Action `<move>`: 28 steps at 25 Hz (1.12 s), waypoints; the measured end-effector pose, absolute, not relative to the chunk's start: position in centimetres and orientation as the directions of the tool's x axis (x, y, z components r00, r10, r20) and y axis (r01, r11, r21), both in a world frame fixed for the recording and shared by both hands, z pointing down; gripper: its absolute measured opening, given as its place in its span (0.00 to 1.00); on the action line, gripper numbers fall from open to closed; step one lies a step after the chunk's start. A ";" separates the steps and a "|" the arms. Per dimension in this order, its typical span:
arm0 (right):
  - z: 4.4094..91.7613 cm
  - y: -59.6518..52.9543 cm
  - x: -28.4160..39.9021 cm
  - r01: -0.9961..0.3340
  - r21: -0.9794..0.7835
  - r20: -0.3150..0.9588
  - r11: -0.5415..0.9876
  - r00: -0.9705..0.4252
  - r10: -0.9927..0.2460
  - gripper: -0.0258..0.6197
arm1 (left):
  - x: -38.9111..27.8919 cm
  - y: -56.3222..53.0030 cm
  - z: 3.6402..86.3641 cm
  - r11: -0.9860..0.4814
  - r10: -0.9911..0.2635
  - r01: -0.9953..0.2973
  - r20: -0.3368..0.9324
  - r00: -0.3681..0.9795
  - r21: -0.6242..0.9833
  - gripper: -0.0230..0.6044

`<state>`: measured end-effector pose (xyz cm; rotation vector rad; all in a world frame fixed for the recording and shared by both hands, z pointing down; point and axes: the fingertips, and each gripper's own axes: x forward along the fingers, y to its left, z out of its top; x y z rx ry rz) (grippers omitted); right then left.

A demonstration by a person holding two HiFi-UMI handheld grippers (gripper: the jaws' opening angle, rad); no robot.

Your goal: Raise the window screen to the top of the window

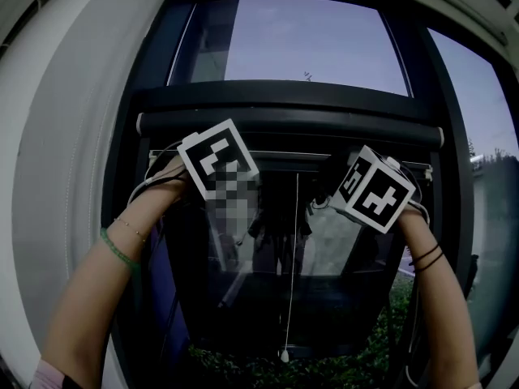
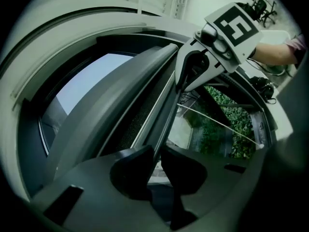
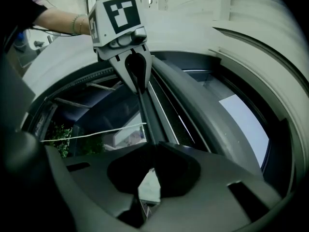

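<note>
The window screen's dark bottom bar (image 1: 284, 162) lies high in the window, just under the roller housing (image 1: 292, 124). A thin strip of mesh (image 2: 140, 115) shows between them. My left gripper (image 1: 231, 168) holds the bar towards its left end, and its jaws (image 2: 157, 151) are shut on the bar's edge. My right gripper (image 1: 345, 186) holds it towards the right end, shut on the same bar (image 3: 153, 146). Each gripper view shows the other gripper clamped further along: the right gripper (image 2: 193, 66) and the left gripper (image 3: 135, 71). A white pull cord (image 1: 293, 266) hangs from the bar's middle.
The dark window frame (image 1: 130, 217) surrounds the glass, with a white curved reveal (image 1: 65, 136) at the left. Green bushes (image 1: 324, 371) and a building (image 1: 495, 185) lie outside. The person's forearms (image 1: 105, 274) reach up from below.
</note>
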<state>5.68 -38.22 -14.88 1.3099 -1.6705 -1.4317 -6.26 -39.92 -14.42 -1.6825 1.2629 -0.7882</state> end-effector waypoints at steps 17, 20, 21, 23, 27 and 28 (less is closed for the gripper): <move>-19.0 -37.6 5.6 -0.413 0.905 -0.281 -0.102 -0.399 -0.873 0.13 | -6.1 -39.3 -18.6 -0.005 -0.940 -0.433 -0.143 0.309 -0.901 0.14; -18.9 -36.9 5.7 -0.431 0.892 -0.324 -0.134 -0.404 -0.855 0.15 | -5.7 -38.7 -19.0 -0.009 -0.898 -0.498 -0.211 0.385 -0.867 0.14; -18.7 -36.5 5.8 -0.440 0.888 -0.334 -0.135 -0.416 -0.846 0.15 | -5.7 -38.3 -19.3 -0.024 -0.880 -0.540 -0.239 0.411 -0.841 0.14; -17.6 -35.5 5.8 -0.472 0.876 -0.340 -0.096 -0.464 -0.818 0.15 | -6.0 -37.4 -19.3 -0.058 -0.847 -0.610 -0.285 0.449 -0.790 0.14; -14.0 -34.1 6.1 -0.523 0.852 -0.345 -0.008 -0.550 -0.761 0.15 | -6.0 -36.5 -15.6 -0.155 -0.807 -0.616 -0.261 0.530 -0.773 0.14; -12.9 -33.8 6.2 -0.531 0.848 -0.352 0.000 -0.562 -0.749 0.15 | -5.9 -36.5 -14.3 -0.167 -0.803 -0.608 -0.251 0.541 -0.776 0.13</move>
